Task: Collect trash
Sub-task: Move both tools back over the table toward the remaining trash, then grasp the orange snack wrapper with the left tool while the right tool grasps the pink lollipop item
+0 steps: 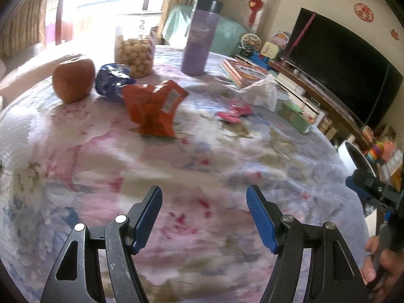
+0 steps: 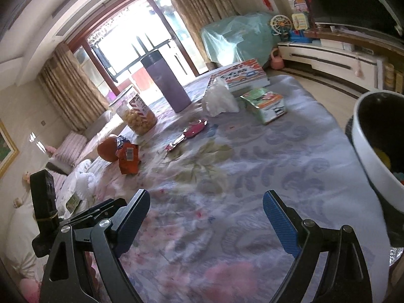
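bare tablecloth (image 1: pixel 202 156) ahead, orange wrapper (image 1: pixel 154 108), apple (image 1: pixel 73 79), jar (image 1: pixel 133 53) beyond

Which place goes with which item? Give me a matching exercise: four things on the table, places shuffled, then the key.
Things:
1. round red apple
2. tall purple flask with dark lid
3. crumpled orange snack wrapper
4. clear plastic jar of pale round snacks

Places, as the left wrist view shows them:
A. in front of the blue wrapper, nearest the left gripper
B. far left, beside the blue wrapper
C. back row, left of the flask
D. back row, right of the jar

Pairs: 1-B, 2-D, 3-A, 4-C
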